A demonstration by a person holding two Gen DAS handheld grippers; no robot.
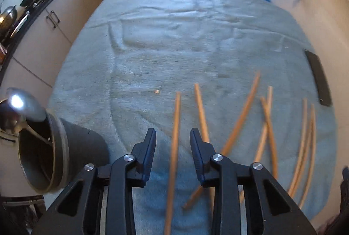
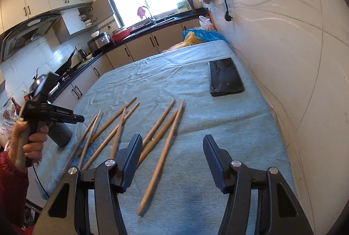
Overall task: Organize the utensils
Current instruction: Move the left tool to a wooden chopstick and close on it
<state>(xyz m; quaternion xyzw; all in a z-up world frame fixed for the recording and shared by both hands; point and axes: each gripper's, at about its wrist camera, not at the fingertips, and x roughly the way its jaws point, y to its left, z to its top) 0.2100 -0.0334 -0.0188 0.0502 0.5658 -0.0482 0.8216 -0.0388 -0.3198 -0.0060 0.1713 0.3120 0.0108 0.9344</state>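
While the dark grey cylindrical utensil holder (image 1: 65,147) at the near left edge of the tabletop already carries a shiny steel spoon (image 1: 19,108), most of the sorting is not yet done. The long tan wooden chopsticks (image 2: 161,158) lie scattered on the pale blue towel-like cloth (image 1: 174,38), all to the right of the holder and none inside it as far as can be seen (its inside is only partly in view). The left tool (image 1: 173,136) hangs over the chopstick nearest the holder (image 1: 174,147), its jaws apart with the stick between them; whether the pads touch it cannot be told through the blur. The right tool (image 2: 172,143), farther right of the holder, stands wide apart and empty over another chopstick. A black flat phone (image 2: 225,76) lies well beyond the holder, by the wall. By my judgement, roughly every chopstick remains to be lifted and dropped into the holder.
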